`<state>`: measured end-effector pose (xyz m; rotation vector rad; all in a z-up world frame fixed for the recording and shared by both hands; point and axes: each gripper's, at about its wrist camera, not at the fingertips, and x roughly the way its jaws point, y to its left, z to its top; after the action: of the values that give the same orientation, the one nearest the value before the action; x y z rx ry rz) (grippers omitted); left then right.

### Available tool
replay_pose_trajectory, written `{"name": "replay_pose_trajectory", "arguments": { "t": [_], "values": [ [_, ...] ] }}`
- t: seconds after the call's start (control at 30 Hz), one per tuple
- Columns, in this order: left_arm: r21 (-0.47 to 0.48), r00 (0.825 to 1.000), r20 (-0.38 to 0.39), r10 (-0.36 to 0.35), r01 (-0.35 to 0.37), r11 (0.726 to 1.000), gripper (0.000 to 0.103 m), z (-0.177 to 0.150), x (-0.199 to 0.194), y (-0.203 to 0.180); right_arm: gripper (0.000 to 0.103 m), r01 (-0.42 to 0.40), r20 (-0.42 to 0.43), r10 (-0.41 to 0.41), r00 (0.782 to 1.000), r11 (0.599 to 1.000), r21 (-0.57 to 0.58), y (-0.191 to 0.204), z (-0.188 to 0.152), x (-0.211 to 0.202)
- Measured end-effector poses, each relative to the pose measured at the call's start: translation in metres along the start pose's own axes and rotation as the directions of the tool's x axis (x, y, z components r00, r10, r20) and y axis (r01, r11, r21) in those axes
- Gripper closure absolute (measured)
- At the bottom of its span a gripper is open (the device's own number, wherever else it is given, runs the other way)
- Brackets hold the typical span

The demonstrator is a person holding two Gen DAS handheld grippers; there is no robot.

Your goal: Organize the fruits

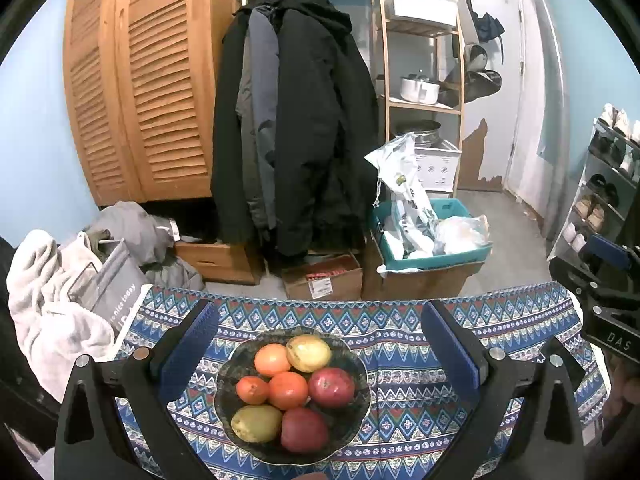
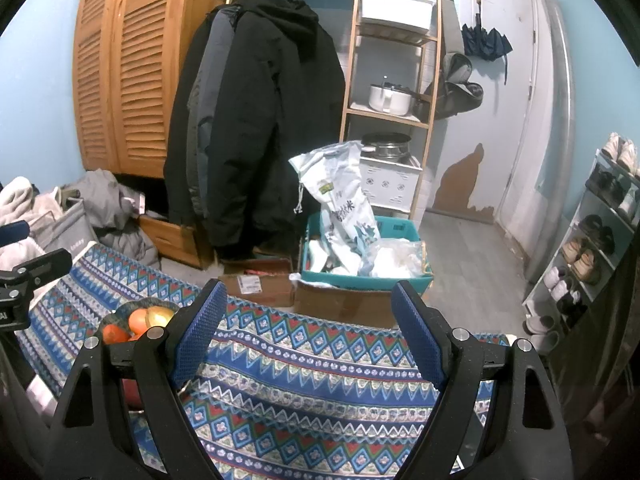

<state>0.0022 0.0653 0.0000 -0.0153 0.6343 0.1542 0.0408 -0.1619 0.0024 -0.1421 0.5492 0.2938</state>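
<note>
From the left wrist view, the left gripper (image 1: 320,348) stood open, its blue pads (image 1: 188,352) spread wide to either side of the frame and holding nothing. Between them, low in the centre, sat the dark bowl (image 1: 356,412) on the patterned cloth (image 1: 424,400), with bare cloth all round its rim. It held three oranges (image 1: 287,390), two red apples (image 1: 331,387) and two yellow-green pears (image 1: 309,353), packed touching one another. The cloth's far edge ran across the middle of the frame; beyond it the floor was crowded by a cardboard box (image 1: 322,282) and a teal crate (image 1: 432,258) stuffed with bags. A heap of pale laundry (image 1: 48,296) pressed against the cloth's left edge. At the right edge part of the right gripper showed, well apart from the bowl.

From the right wrist view, the right gripper (image 2: 310,336) also stood open and empty, over a broad bare stretch of cloth at lower centre. The bowl lay at the left, mostly hidden behind the left finger (image 2: 196,340). Black coats (image 2: 260,120) hung at upper centre, and a shoe rack (image 2: 592,248) lined the right edge.
</note>
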Motion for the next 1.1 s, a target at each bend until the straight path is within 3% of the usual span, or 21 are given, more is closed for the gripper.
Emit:
{"name": "replay_pose_trajectory", "arguments": {
  "t": [1.1],
  "values": [
    [-0.008, 0.999, -0.010, -0.033, 0.033, 0.999, 0.001, -0.001, -0.001, -0.005, 0.020, 0.007, -0.003, -0.007, 1.000, 1.000, 0.001, -0.011, -0.006, -0.001]
  ]
}}
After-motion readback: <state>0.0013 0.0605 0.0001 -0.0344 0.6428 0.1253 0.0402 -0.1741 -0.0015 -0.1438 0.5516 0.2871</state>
